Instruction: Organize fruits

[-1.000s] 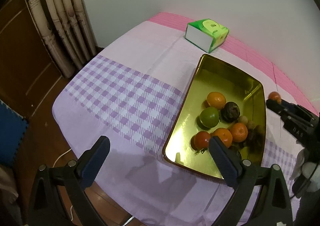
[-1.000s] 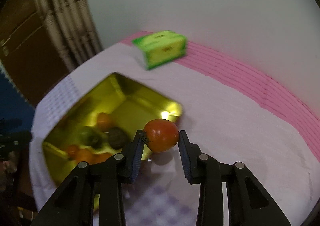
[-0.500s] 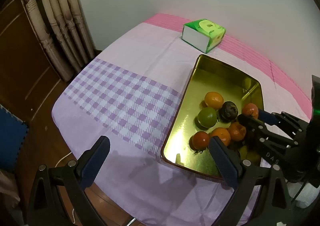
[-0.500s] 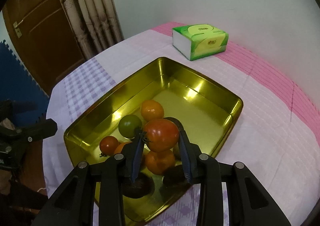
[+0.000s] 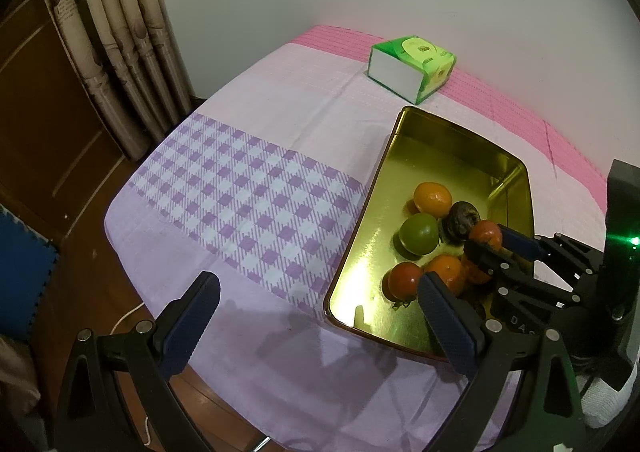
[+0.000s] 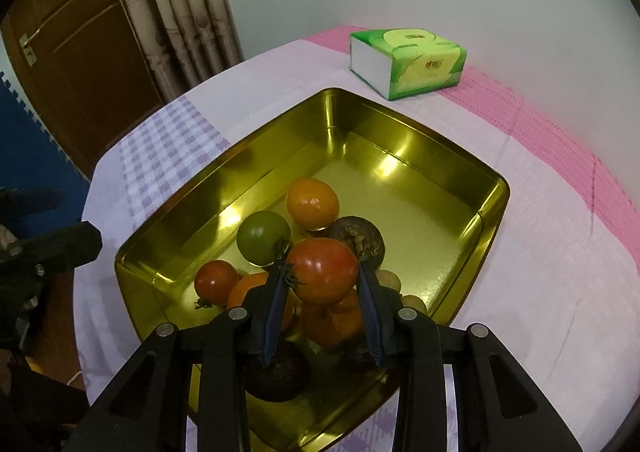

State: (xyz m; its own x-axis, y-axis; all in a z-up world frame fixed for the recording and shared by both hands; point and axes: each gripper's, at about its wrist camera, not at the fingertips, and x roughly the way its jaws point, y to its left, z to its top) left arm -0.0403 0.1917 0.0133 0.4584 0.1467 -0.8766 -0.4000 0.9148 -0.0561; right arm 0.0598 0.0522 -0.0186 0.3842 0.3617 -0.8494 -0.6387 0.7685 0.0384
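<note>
My right gripper (image 6: 322, 280) is shut on a red tomato (image 6: 322, 271) and holds it over the fruit pile in the gold tray (image 6: 420, 160). The tray holds an orange (image 6: 313, 203), a green tomato (image 6: 262, 237), a small red tomato (image 6: 215, 281), dark fruits (image 6: 362, 238) and more oranges partly hidden under the gripper. In the left wrist view the right gripper (image 5: 490, 242) reaches in with the tomato (image 5: 486, 235) over the tray (image 5: 460, 140). My left gripper (image 5: 316, 316) is open and empty, above the table's near edge, left of the tray.
A green tissue box (image 5: 412, 66) stands behind the tray near the wall; it also shows in the right wrist view (image 6: 408, 62). The table has a lilac checked cloth (image 5: 248, 192). Curtains (image 5: 120, 36) and a wooden door (image 6: 80, 52) are at the left.
My right gripper has carried the red tomato from beside the tray to over the fruit pile and lowered it. The left gripper has hardly moved.
</note>
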